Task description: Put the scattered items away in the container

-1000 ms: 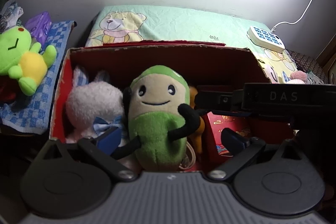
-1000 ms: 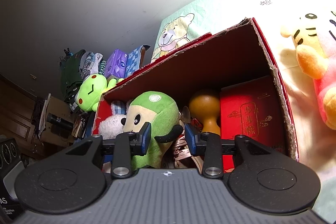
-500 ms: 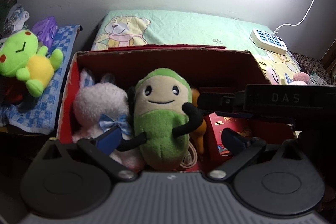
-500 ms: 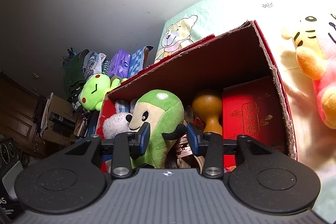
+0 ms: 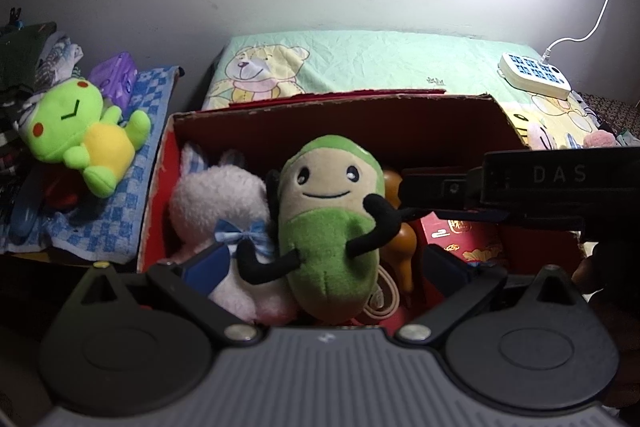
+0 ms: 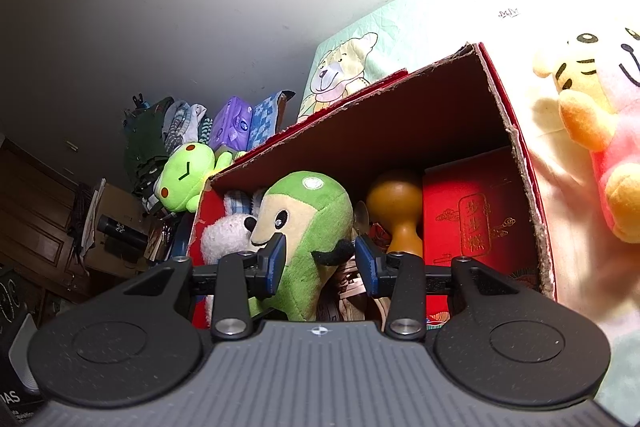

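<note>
While our right gripper (image 6: 320, 263) spreads its fingers either side of the green plush (image 6: 308, 235) without clamping it, our left gripper (image 5: 320, 267) gapes wide. That plush stands in the red box (image 5: 400, 119) beside the white bunny (image 5: 224, 203); farther left lies the frog toy (image 5: 84, 131).

Each claw has a grey ribbed body at the bottom of the frame, flanked by two round black discs, with black linkage arms on silver screws. The left claw (image 5: 326, 267) and right claw (image 6: 320, 263) carry blue fingertip pads (image 6: 276, 261). White letters "DAS" mark the right claw's black side.
</note>
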The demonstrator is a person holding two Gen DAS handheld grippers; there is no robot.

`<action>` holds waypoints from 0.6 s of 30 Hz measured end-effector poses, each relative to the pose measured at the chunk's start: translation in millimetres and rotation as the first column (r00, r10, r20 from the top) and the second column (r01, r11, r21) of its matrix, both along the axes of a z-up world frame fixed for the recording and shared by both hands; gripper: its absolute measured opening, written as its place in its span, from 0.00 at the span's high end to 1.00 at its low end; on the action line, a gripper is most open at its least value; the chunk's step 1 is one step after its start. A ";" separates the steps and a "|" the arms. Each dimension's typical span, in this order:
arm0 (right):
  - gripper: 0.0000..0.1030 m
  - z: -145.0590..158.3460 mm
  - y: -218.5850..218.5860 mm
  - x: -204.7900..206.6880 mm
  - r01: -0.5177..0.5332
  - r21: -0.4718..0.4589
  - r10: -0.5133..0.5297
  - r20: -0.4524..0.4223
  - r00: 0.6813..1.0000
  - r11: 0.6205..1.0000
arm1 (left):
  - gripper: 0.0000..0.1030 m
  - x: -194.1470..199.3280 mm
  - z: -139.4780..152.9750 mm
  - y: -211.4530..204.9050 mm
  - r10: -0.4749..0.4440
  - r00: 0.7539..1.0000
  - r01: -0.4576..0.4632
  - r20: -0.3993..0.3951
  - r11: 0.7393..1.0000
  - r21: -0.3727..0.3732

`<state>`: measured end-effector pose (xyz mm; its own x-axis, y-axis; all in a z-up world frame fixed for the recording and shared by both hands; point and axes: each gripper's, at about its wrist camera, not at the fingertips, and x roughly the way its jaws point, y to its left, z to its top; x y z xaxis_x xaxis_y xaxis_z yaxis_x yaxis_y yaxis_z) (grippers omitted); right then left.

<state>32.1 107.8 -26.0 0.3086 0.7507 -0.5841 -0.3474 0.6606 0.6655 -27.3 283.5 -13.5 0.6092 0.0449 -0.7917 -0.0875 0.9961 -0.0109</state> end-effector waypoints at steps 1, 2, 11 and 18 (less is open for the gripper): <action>0.59 0.2 -0.6 -0.7 0.000 0.001 0.000 0.001 1.000 1.000 | 0.01 -0.4 -0.4 0.2 0.004 1.000 -0.004 -0.001 1.000 0.000; 0.59 0.3 -1.2 -1.4 0.000 0.002 0.000 0.001 1.000 1.000 | 0.01 -0.7 -0.8 0.4 0.007 1.000 -0.007 -0.003 1.000 -0.001; 0.58 4.2 -6.1 -8.7 0.007 -0.009 -0.007 0.019 1.000 1.000 | 0.01 -8.5 -0.9 -3.4 0.040 0.999 -0.039 -0.008 0.999 0.030; 0.58 8.6 -14.2 -21.4 -0.002 -0.028 0.004 0.062 0.998 1.000 | 0.01 -14.5 -0.6 -14.7 0.047 0.999 -0.046 -0.019 0.997 0.063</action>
